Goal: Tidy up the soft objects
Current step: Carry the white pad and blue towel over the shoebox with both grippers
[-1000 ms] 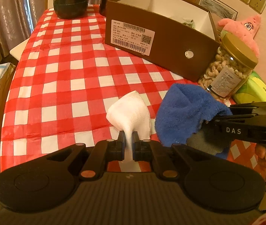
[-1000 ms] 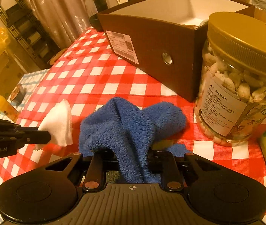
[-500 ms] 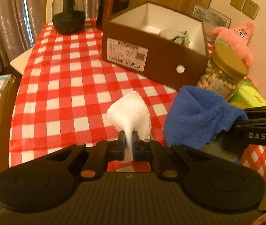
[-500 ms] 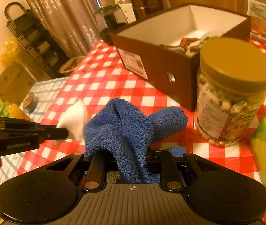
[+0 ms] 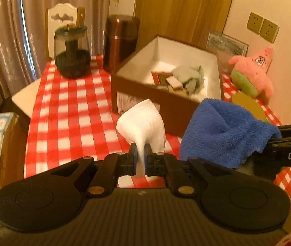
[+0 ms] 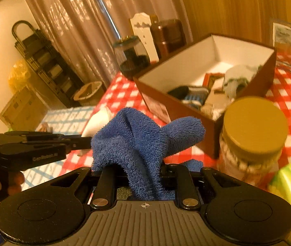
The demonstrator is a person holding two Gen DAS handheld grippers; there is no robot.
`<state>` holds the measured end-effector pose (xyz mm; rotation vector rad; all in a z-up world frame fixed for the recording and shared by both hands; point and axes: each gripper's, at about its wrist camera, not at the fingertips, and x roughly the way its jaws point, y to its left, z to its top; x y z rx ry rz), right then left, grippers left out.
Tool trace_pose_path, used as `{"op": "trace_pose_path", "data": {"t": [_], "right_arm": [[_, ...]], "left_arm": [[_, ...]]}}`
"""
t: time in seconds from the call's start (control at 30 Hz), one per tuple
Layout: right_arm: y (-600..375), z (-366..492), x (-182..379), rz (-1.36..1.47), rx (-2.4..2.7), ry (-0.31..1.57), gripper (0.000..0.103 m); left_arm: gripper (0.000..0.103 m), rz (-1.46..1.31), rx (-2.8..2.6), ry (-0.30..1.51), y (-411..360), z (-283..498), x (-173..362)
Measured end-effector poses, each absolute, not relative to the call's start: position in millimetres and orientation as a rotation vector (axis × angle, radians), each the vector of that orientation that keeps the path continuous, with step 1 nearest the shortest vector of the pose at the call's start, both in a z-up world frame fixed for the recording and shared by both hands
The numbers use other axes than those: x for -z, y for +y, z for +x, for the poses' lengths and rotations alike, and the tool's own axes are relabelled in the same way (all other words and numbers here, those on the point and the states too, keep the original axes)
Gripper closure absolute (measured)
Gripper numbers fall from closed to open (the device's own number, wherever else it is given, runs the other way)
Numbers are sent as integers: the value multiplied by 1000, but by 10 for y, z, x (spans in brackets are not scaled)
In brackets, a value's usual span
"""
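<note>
A table covered by a red-and-white checked cloth [image 5: 67, 110] fills the middle of both views, with curtains and a wooden panel behind it. On the cloth stands an open brown box [image 5: 166, 106] with a white inside; a pale green soft item [image 5: 190, 78] and some small flat packets lie on its floor, and the right wrist view also shows a dark striped piece near its front wall. Behind the box stand a dark glass vessel [image 5: 72, 55] and a brown metal canister [image 5: 120, 43]. A pink star-shaped plush toy [image 5: 254, 71] sits beside the box, near the wall, and a gold-lidded jar [image 6: 252, 139] of pale nuts stands just in front of the box's corner. The right gripper [image 6: 145, 174] is clamped on a blue terry towel [image 6: 141, 141], which bunches up above its fingers, clear of the table. The left gripper [image 5: 140, 160] is pinched tight on a white cloth [image 5: 143, 125], whose free end stands up in a rounded peak above the tablecloth, in front of the box.
</note>
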<state>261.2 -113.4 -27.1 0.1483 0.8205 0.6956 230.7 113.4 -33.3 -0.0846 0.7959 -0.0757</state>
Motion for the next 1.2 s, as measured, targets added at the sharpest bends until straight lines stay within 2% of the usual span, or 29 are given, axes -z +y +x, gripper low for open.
{"op": "trace_pose_path", "data": {"t": [0.6, 0.83, 1.2], "right_arm": [[-1099, 3702, -233, 209, -483, 647, 84], [-1144, 4096, -117, 231, -364, 660, 84], [-1106, 4491, 236, 250, -292, 748, 84]], "left_arm": [[97, -1, 148, 685, 1079, 3607, -20], [97, 32, 197, 720, 942, 4119, 135], [97, 60, 247, 788, 824, 4503, 437]]}}
